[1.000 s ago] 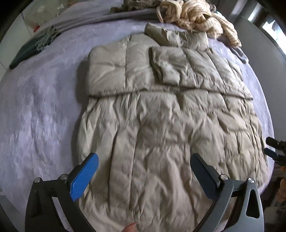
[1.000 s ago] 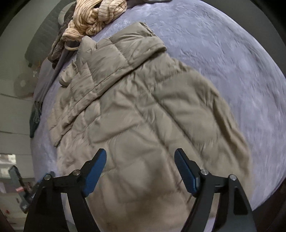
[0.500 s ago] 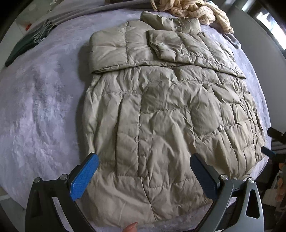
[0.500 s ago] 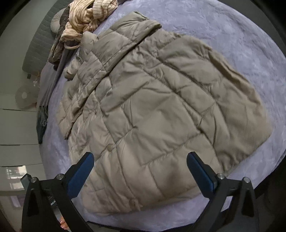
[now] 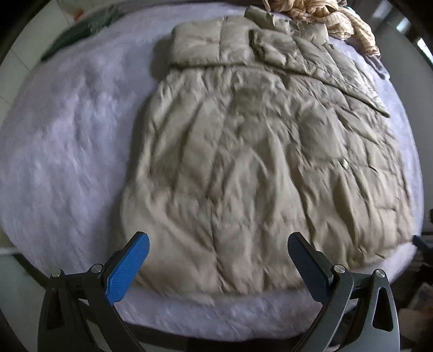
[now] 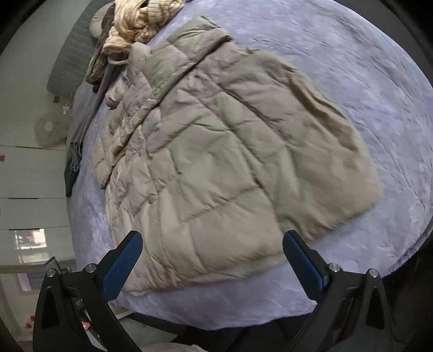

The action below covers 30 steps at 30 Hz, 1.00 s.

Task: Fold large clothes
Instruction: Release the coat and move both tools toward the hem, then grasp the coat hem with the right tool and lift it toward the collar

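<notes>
- Both grippers have drawn back from the coat since a second ago: its near hem, which ran under the fingers then, now lies clear of them with a strip of bedspread showing in front.
- One beige quilted puffer coat (image 5: 259,168) lies flat on the lavender bedspread (image 5: 67,151), both sleeves folded across its upper part.
- The left gripper (image 5: 219,260) hangs above the near hem, its two blue-padded fingers spread wide with nothing between them.
- The right gripper (image 6: 213,260) hovers over the coat's near corner, its two fingers likewise fully released and grasping nothing.
- One heap of cream striped clothing (image 6: 138,21) sits beyond the collar.
- One dark green fringed cloth (image 6: 72,165) lies at the bed's far side.
</notes>
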Available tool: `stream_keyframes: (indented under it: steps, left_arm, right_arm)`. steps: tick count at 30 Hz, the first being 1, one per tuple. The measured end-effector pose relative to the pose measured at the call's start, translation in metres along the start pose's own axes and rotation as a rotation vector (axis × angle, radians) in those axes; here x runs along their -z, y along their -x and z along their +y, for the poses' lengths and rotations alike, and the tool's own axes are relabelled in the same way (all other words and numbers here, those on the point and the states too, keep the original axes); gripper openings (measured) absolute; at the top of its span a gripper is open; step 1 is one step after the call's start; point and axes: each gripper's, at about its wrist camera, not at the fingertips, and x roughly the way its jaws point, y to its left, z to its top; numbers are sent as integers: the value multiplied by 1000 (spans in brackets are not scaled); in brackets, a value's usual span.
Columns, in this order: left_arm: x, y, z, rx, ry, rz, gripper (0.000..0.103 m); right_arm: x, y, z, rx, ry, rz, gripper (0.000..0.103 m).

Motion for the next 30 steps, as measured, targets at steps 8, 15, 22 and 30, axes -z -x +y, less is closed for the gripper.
stream_keyframes:
  steps: [8,15,22,30]
  left_arm:
    - [37,0,43,304,173,39,102]
    - [67,-31,61,394,240,153,102]
    - [52,-52,60,516,387,77,102]
    - [19,-61,59,559,418,39,17]
  right_arm:
    - [21,-8,-55,-55,-154,59,103]
    - [28,-16,-87,-143,-308,74,103]
    - [24,-31,-91,-228,-369,68,103]
    - [18,-54,-86,-316,-485,58,72]
